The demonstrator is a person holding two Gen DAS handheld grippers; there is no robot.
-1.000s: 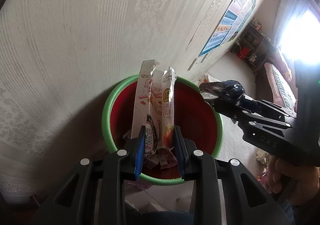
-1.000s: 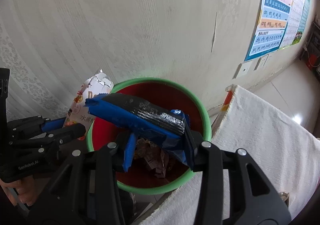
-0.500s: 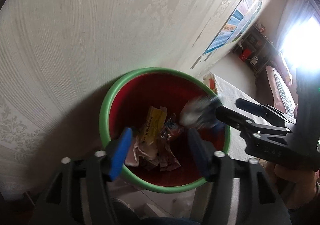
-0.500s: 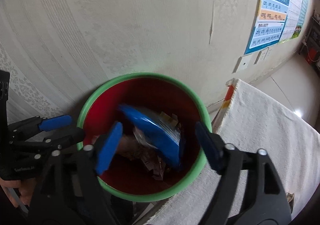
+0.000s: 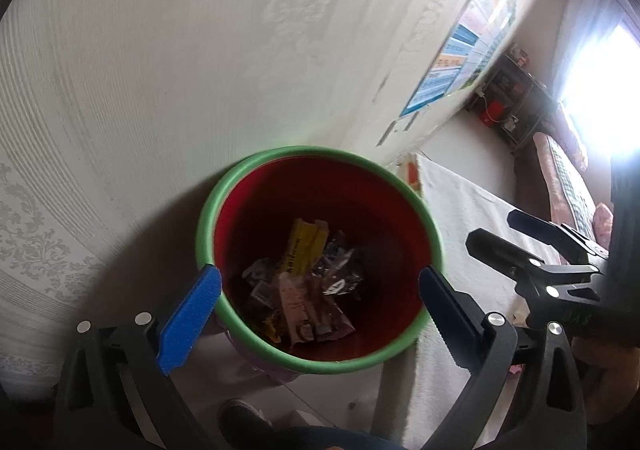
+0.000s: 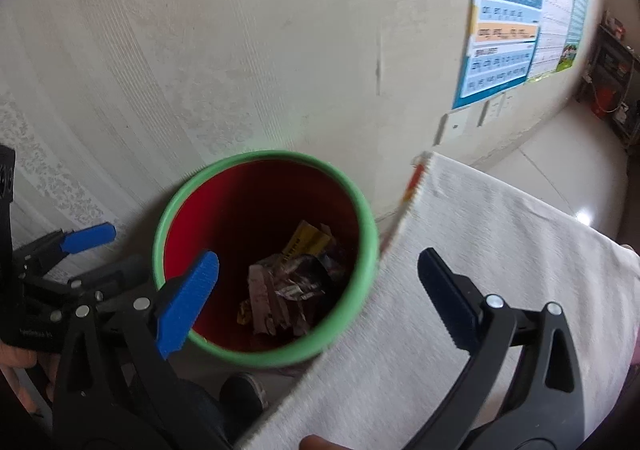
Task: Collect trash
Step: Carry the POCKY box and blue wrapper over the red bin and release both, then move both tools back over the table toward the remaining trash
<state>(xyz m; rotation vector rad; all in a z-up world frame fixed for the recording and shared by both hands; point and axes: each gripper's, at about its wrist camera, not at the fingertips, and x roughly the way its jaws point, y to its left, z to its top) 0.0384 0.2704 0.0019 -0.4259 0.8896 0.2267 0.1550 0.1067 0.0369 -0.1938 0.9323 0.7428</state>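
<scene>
A red bin with a green rim [image 5: 224, 190] stands against the wall; it also shows in the right wrist view [image 6: 368, 218]. Several snack wrappers [image 5: 304, 290] lie at its bottom, also seen from the right wrist [image 6: 288, 286]. My left gripper [image 5: 320, 306] is open and empty above the bin. My right gripper [image 6: 320, 290] is open and empty above the bin's right edge. The right gripper also shows in the left wrist view [image 5: 532, 238], and the left gripper in the right wrist view [image 6: 86, 240].
A white cloth-covered surface [image 6: 500, 250] lies right of the bin. The patterned wall [image 5: 200, 50] is just behind it, with a poster [image 6: 508, 22]. A shoe [image 6: 244, 394] is on the floor below. Shelves [image 5: 516, 102] stand far right.
Both grippers opened and let go of their wrappers, which fell into the bin. Both grippers have risen and pulled back a little.
</scene>
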